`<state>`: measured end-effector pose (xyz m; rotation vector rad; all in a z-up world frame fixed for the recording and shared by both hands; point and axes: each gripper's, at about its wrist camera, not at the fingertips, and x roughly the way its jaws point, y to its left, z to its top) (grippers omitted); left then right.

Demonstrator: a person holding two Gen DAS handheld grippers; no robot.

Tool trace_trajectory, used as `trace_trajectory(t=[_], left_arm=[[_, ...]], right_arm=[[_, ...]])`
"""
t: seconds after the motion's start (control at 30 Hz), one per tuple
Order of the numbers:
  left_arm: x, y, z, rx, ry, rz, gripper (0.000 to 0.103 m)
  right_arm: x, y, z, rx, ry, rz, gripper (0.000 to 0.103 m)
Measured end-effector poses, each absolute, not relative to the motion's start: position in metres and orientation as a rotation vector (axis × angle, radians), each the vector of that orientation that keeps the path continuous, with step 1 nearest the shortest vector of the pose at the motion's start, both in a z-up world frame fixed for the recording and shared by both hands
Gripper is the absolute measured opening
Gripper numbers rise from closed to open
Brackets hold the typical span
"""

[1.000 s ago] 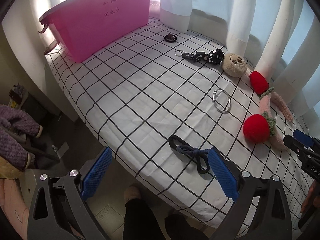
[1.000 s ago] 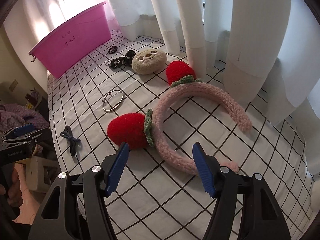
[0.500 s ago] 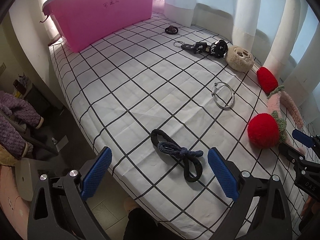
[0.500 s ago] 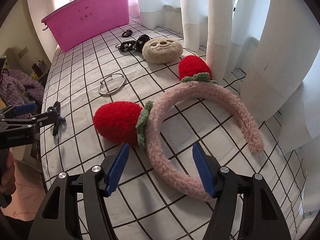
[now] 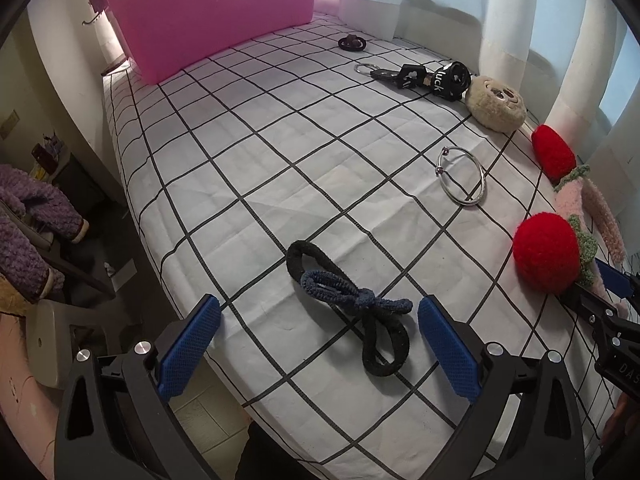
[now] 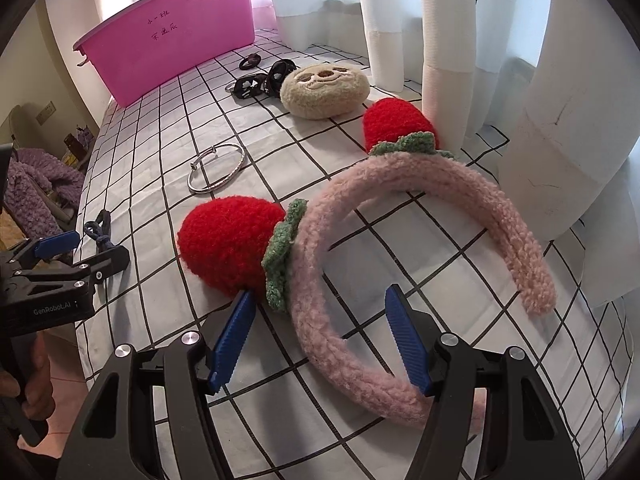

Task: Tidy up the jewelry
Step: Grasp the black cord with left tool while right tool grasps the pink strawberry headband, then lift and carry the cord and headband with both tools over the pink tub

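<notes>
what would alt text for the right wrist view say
The open right tool straddles the near end of a fuzzy pink headband with two red strawberries, lying on a white grid-patterned cloth. Behind lie a silver bangle, a plush sloth face and a pink bin.

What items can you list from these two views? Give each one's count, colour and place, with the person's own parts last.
bin: 1, pink, far end of the cloth
hair ties: 2 knotted, black and blue, near edge
bangle: 1, silver, mid cloth
headband: 1, pink with 2 red strawberries, by the curtain
plush face: 1, beige, beside the keychain
keychain: 1, black
left gripper: open, blue pads
right gripper: open, astride the headband
</notes>
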<state>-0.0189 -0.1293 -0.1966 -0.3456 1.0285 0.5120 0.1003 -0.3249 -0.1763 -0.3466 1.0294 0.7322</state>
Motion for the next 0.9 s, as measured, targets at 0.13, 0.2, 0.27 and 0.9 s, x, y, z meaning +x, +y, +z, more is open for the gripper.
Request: trace_trajectory(t=[0.13, 0.2, 0.27, 0.9], left_arm=[[-0.013, -0.129, -0.197, -0.332, 1.007, 0.520, 0.097], [-0.012, -0.131, -0.197, -0.327, 0.987, 0.527, 0.097], [-0.013, -0.132, -0.198, -0.317, 0.964, 0.529, 0.097], [-0.025, -0.145, -0.187, -0.254, 0.950, 0.482, 0.012]], right_arm=[[0.102, -0.320, -0.178, -0.346, 1.012, 0.735, 0.069], [0.103, -0.317, -0.179, -0.343, 0.999, 0.737, 0.070], [0.103, -0.312, -0.181, -0.358, 0.979, 0.736, 0.072], [0.101, -0.303, -0.179, -0.326, 0.939, 0.728, 0.013]])
